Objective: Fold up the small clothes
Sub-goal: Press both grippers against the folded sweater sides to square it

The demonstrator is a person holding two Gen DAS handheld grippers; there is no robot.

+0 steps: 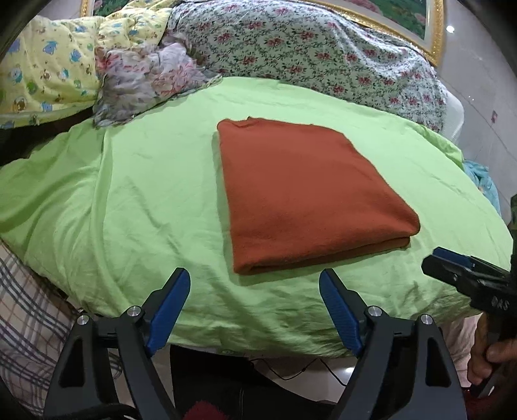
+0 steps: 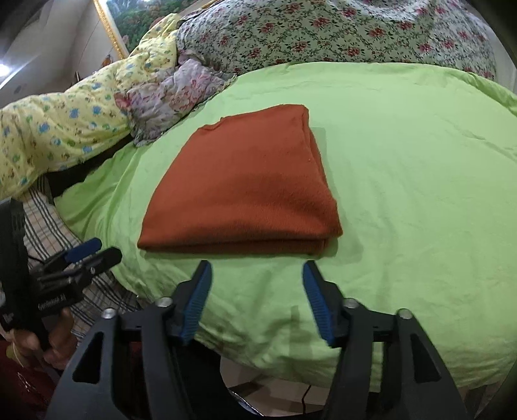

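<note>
A rust-orange garment (image 1: pixel 307 190) lies folded into a neat rectangle on the light green sheet (image 1: pixel 145 194). My left gripper (image 1: pixel 255 278) hangs just in front of its near edge, jaws open and nothing between them. In the right wrist view the same folded garment (image 2: pixel 245 184) lies flat, and my right gripper (image 2: pixel 257 269) stands open just short of its near fold, also holding nothing. The right gripper (image 1: pixel 452 268) shows at the right edge of the left wrist view; the left gripper (image 2: pixel 93 252) shows at the left of the right wrist view, in a hand.
A floral quilt (image 1: pixel 323 55) is heaped at the back of the bed. A yellow printed blanket (image 1: pixel 48 71) and a crumpled flowered cloth (image 1: pixel 152 77) lie at the back left. Plaid bedding (image 1: pixel 29 316) hangs at the near left. A gold-framed picture (image 1: pixel 426 26) hangs behind.
</note>
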